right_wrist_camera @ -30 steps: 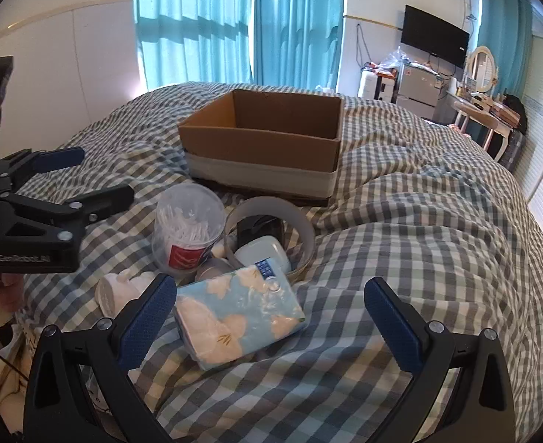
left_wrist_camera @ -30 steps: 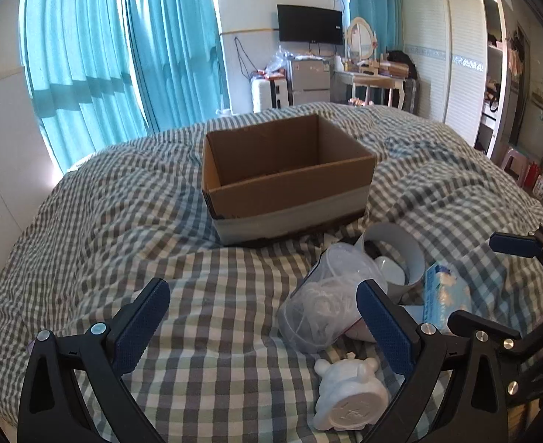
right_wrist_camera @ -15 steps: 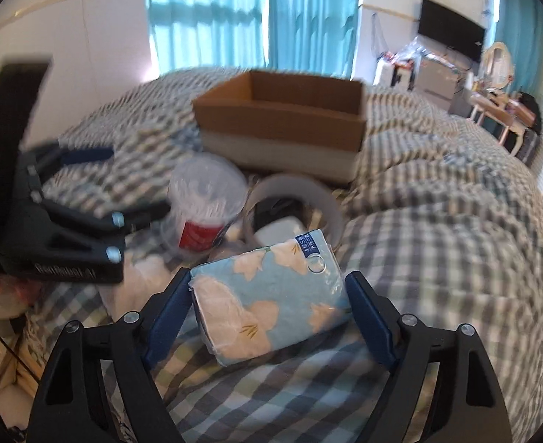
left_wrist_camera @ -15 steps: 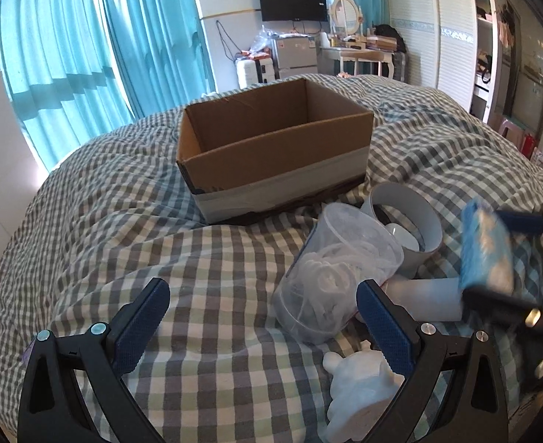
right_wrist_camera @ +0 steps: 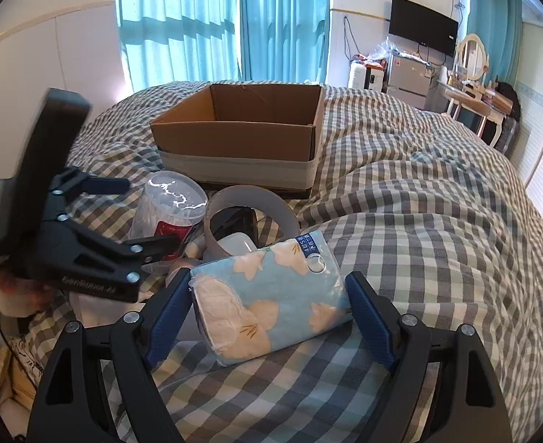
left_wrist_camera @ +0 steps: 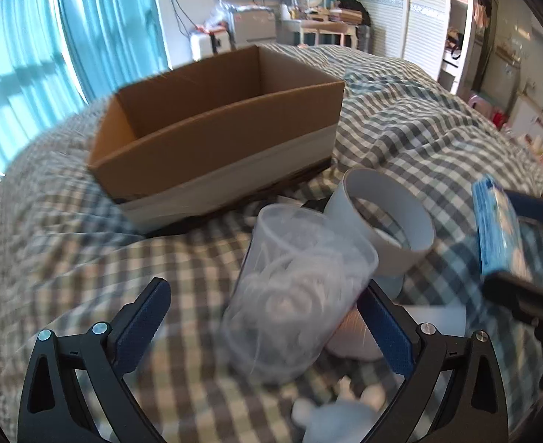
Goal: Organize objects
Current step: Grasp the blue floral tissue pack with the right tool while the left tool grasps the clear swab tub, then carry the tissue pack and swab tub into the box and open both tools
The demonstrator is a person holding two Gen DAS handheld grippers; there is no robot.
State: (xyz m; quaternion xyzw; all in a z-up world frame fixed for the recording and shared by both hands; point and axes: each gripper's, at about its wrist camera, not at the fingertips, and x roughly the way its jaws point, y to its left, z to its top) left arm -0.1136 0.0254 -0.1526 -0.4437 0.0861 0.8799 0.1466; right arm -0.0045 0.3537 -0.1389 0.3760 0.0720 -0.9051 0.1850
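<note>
An open cardboard box (left_wrist_camera: 212,136) (right_wrist_camera: 241,136) stands on the checked bed. My right gripper (right_wrist_camera: 269,312) is shut on a blue flowered tissue pack (right_wrist_camera: 271,302), also seen at the right of the left wrist view (left_wrist_camera: 498,229). My left gripper (left_wrist_camera: 262,321) is open around a clear plastic tub of cotton swabs (left_wrist_camera: 293,302) (right_wrist_camera: 169,210), which leans between the jaws. A roll of wide tape (left_wrist_camera: 385,221) (right_wrist_camera: 249,214) lies just behind the tub. A white figurine (left_wrist_camera: 341,409) lies below the tub.
The grey checked duvet (right_wrist_camera: 419,243) covers the whole bed. A white cylinder (left_wrist_camera: 433,317) lies by the tape roll. Teal curtains (right_wrist_camera: 212,22) hang behind the box; a dressing table (right_wrist_camera: 474,92) and wardrobe (left_wrist_camera: 419,18) stand beyond the bed.
My right gripper closed on the tissue pack and lifted it off the bed. My left gripper moved forward until its jaws came around the swab tub.
</note>
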